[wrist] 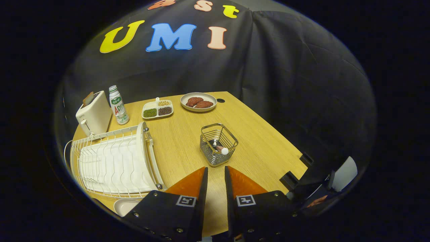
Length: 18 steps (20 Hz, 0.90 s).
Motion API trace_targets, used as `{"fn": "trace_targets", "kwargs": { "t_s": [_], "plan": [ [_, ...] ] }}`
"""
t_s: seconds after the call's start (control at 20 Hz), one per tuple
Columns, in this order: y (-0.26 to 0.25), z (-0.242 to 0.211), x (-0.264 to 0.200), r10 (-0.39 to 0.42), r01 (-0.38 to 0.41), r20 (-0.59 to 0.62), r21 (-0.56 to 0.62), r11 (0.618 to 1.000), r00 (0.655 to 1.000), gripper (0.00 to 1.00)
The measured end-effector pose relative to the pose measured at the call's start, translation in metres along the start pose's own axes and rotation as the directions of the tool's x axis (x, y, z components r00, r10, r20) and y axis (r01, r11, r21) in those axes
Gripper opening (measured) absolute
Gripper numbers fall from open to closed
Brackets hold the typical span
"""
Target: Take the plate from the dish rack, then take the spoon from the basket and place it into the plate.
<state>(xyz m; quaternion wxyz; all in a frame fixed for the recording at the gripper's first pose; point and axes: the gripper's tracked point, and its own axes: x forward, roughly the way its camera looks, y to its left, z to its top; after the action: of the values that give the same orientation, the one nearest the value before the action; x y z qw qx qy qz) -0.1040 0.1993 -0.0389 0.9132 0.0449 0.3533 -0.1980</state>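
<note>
Jaws of my gripper hang above the near part of the wooden table, a narrow gap between the two tips and nothing held in that gap. Just ahead of them, slightly to the right, stands the wire basket, with the spoon lying inside it, its pale rounded end pointing toward me. Ahead and to the left of my jaws sits the white dish rack, and the plate stands upright on its edge in the rack's right-hand slots, on the side nearest the basket. Close beside my left jaw, nearer to me than the rack, a pale tray-like rim shows on the table; I cannot tell what it is. Beyond the rack stand a white toaster with a slice in its slot and, just right of it, a small bottle with a green and red label. Farther ahead lie a divided dish holding three kinds of grains or beans, and a round plate of brown patties near the table's far corner.
</note>
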Motion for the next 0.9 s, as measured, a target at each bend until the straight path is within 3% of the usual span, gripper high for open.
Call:
{"fn": "trace_targets", "kwargs": {
  "t_s": [0.5,0.75,0.8,0.85,0.9],
  "plan": [
    [-0.016,0.021,0.042,-0.02,0.02,-0.006,-0.021,1.0,1.0,0.29],
    [-0.016,0.018,0.054,-0.011,0.01,-0.034,-0.045,0.999,0.999,0.29],
    [-0.011,0.019,0.05,0.021,-0.022,-0.022,-0.045,0.999,1.0,0.29],
    [-0.01,0.02,0.054,0.016,-0.017,-0.021,-0.059,0.998,1.0,0.09],
    [-0.011,0.018,0.054,0.014,-0.016,-0.028,-0.064,0.998,1.0,0.09]
  ]
}}
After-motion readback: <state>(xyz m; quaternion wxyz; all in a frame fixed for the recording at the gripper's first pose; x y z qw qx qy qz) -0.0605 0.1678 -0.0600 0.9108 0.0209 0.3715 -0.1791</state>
